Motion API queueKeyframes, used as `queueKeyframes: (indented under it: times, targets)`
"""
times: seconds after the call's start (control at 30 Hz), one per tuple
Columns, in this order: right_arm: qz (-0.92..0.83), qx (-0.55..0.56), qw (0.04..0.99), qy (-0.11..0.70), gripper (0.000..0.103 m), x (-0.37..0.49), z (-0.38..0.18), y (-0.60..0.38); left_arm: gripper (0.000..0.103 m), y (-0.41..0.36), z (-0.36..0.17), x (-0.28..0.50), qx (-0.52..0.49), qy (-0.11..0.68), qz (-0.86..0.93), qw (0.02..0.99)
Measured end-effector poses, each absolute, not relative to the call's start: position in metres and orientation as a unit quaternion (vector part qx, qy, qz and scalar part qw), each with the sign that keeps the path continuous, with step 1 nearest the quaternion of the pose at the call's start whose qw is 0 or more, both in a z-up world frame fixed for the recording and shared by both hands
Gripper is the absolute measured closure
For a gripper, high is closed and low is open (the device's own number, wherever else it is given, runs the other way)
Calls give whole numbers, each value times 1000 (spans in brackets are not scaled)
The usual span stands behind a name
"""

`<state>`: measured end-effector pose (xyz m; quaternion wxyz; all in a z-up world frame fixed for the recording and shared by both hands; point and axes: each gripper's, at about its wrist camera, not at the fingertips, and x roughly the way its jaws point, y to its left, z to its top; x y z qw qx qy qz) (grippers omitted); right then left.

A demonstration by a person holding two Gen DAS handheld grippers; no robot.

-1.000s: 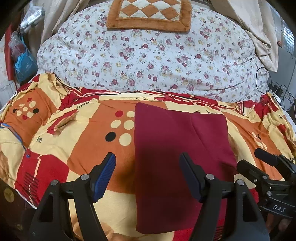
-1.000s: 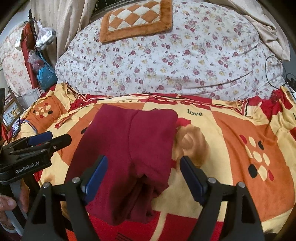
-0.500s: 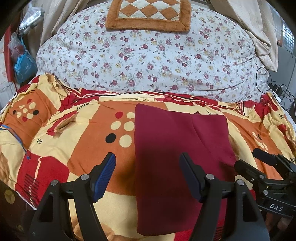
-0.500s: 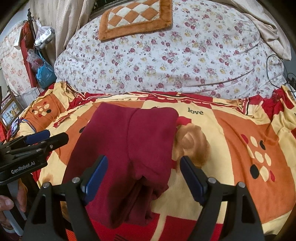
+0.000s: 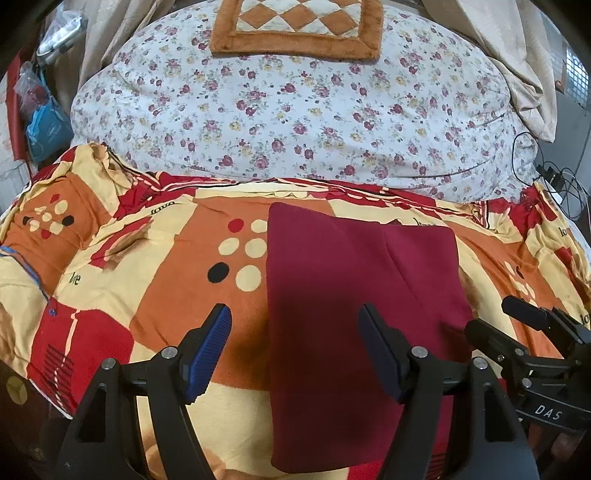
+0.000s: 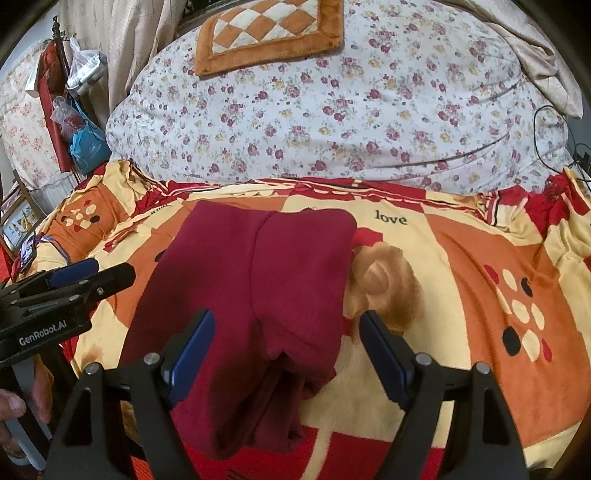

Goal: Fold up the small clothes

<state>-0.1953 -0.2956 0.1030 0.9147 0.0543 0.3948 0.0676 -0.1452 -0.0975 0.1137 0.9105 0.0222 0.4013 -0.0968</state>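
The left gripper (image 5: 295,343) hung above the bed with its blue-padded jaws spread wide and nothing between them; the pads touched no cloth. The right gripper (image 6: 286,349) was likewise spread apart and empty, poised over the near end of the garment. In the right wrist view the left gripper's body at the left edge carried the white lettering "GenRobot.AI", with a person's hand (image 6: 13,410) below it. In the left wrist view the right gripper's body at the right edge read "DAS".

The dark red garment (image 5: 354,306) lay folded lengthwise on the blanket (image 5: 155,295), a long strip running from near to far, its far end a flat double panel with a seam down the middle. Its near end, seen from the right wrist, bunched into loose layered folds.

The blanket was patterned in orange, cream and red blocks with dots, and the word "love" (image 6: 390,218) was printed on it just right of the garment's far end. Beyond lay a floral quilt (image 5: 295,110), topped by an orange checkered cushion (image 5: 295,26).
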Motion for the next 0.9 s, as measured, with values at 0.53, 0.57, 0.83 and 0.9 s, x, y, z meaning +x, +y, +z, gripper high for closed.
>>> queueKeyframes:
  times: [0.53,0.57,0.83,0.9]
  targets:
    - [69,61,909,406,19,-188,94,-294,40,-99,103,-137,32,407,-91,908]
    - [69,60,909,407,19,-188,94,-294,40,-98,102,-137,33,407,-91,908]
    - [70,63,907,411,19,-183,92,-295,40,-98,100,-134,34,408,-91,908]
    - [70,62,906,413,19,-182,91,-295,40,-98,99,-133,34,409,-94,907]
